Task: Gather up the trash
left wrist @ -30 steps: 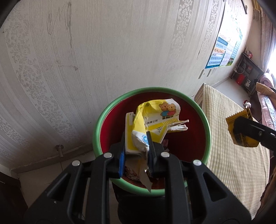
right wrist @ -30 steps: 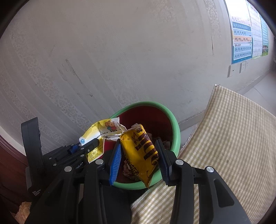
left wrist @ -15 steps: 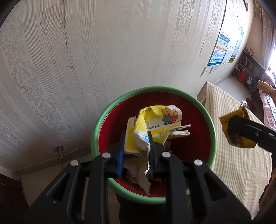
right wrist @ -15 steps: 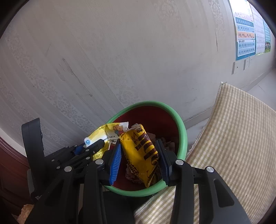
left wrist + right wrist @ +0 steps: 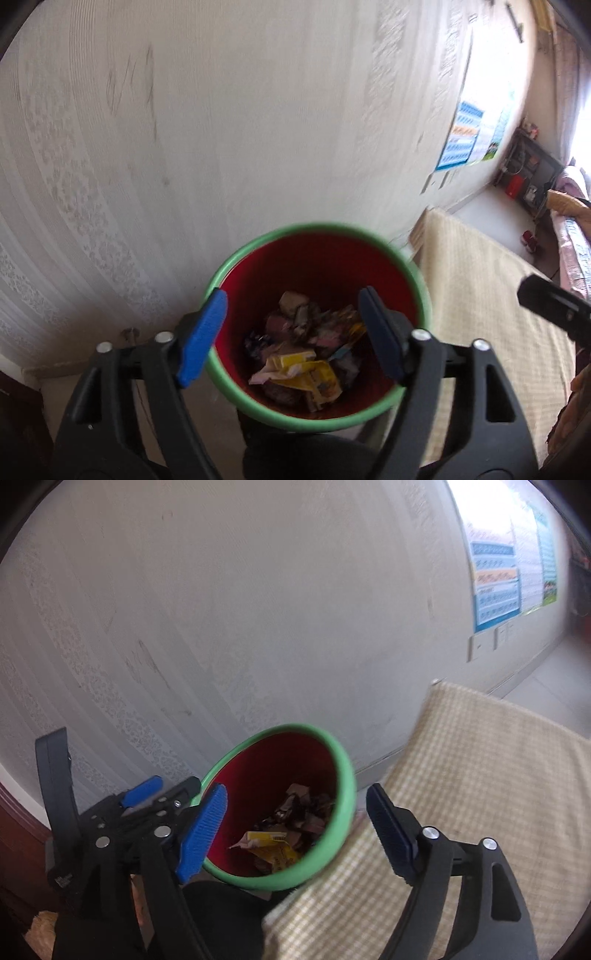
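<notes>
A red bin with a green rim (image 5: 317, 229) stands against the wall; it also shows in the right wrist view (image 5: 343, 764). Crumpled wrappers lie in its bottom, among them a yellow wrapper (image 5: 310, 373), which shows in the right wrist view too (image 5: 271, 843). My left gripper (image 5: 291, 332) is open and empty above the bin mouth. My right gripper (image 5: 299, 830) is open and empty above the bin's right rim. The right gripper's black tip (image 5: 546, 299) shows at the right of the left wrist view. The left gripper (image 5: 155, 794) shows at the left of the right wrist view.
A checked beige cloth surface (image 5: 461, 775) lies directly right of the bin. A pale patterned wall (image 5: 221, 129) rises behind it, with a blue poster (image 5: 498, 572) further right. A dark wooden edge (image 5: 18, 812) is at the far left.
Both grippers have opened. The yellow bear-print wrapper and the yellow snack bag have dropped out of the jaws into the bin. Both views are now motion-blurred.
</notes>
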A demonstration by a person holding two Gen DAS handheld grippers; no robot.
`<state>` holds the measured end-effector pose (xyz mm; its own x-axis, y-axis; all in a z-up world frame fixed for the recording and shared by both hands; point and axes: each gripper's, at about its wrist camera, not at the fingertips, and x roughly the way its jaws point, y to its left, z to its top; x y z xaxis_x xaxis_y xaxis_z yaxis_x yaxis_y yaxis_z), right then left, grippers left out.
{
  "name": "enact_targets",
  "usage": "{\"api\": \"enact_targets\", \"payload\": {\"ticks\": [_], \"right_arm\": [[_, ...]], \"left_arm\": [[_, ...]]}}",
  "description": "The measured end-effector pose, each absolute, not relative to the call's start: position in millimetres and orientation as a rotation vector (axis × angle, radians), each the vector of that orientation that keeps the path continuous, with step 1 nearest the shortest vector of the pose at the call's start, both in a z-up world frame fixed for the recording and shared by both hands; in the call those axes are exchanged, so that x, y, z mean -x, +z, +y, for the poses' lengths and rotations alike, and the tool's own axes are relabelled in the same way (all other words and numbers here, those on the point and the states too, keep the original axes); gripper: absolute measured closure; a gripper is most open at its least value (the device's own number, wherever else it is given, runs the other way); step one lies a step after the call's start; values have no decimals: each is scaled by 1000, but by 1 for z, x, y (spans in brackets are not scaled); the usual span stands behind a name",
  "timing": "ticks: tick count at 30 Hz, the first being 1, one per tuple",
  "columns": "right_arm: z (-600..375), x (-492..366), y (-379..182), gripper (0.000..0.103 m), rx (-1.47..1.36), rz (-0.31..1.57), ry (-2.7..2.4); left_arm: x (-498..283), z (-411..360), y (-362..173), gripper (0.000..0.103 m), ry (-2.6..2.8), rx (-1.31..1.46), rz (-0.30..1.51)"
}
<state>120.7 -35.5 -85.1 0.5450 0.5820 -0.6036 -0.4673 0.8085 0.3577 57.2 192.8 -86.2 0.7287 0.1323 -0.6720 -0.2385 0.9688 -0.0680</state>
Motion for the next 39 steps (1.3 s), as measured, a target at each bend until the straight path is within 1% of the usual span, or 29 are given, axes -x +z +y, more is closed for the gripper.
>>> {"api": "enact_targets", "payload": {"ticks": [1, 3, 5, 7, 13, 15, 17, 20, 24, 39], "right_arm": [[-49, -110, -77, 23, -159, 734, 606], [-71, -91, -69, 21, -148, 674, 573], [-98, -68, -59, 17, -136, 601, 524], [-122, -47, -50, 6, -120, 533, 471], [-173, 10, -25, 6, -30, 289, 227], [-178, 18, -20, 6, 3, 258, 149], [-189, 26, -17, 6, -28, 245, 138], [-202, 34, -16, 6, -96, 249, 135], [-211, 40, -17, 6, -116, 264, 131], [-230, 51, -17, 6, -179, 291, 126]], "left_arm": [[-54, 184, -77, 23, 196, 152, 699], [-48, 169, -62, 11, 182, 154, 653], [-40, 152, -45, 5, 166, 149, 593], [-30, 132, -27, 5, 158, 127, 525], [-2, 72, 16, 5, 154, 17, 324], [10, 50, 28, 5, 160, -36, 245], [17, 35, 37, 5, 136, -48, 211], [16, 21, 42, 5, 127, -26, 264], [13, 13, 41, 5, 118, 35, 312], [20, 2, 38, 5, 137, -19, 329]]}}
